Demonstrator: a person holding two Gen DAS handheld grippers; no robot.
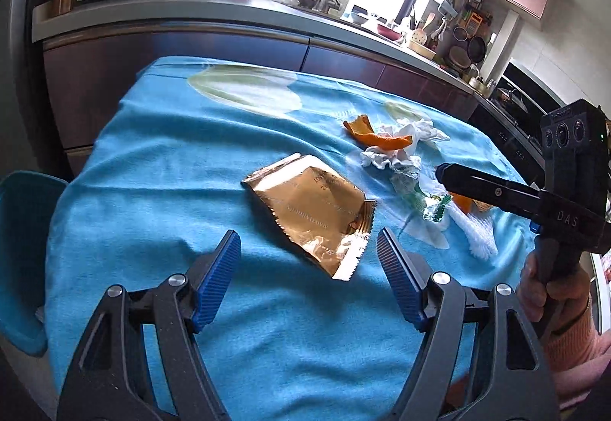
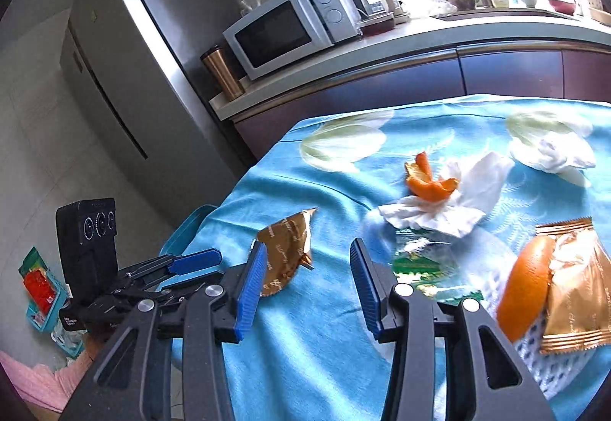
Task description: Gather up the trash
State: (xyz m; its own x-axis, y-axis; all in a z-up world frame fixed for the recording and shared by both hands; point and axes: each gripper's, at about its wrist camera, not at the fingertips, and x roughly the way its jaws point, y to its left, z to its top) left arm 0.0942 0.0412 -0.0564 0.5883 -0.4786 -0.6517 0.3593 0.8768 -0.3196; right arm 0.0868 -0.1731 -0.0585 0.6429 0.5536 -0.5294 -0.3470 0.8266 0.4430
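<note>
A crumpled gold wrapper [image 1: 309, 207] [image 2: 286, 249] lies on the blue tablecloth [image 1: 172, 173], just ahead of my left gripper [image 1: 309, 241], which is open and holds nothing. My right gripper [image 2: 309, 247] is open and empty too. It hangs over the cloth with the gold wrapper past its left finger and a clear green wrapper [image 2: 420, 260] past its right finger. Orange peel [image 2: 427, 184] rests on a white tissue [image 2: 458, 207]. Another peel [image 2: 523, 287] and a second gold wrapper [image 2: 576, 287] lie on white foam netting [image 2: 546, 363].
A crumpled tissue [image 2: 550, 154] lies farther back. A teal rounded thing [image 1: 23, 249] sits at the table's left edge. Behind the table runs a kitchen counter with a microwave [image 2: 290, 24] and a fridge [image 2: 133, 50]. A hand [image 1: 550, 291] holds the right gripper.
</note>
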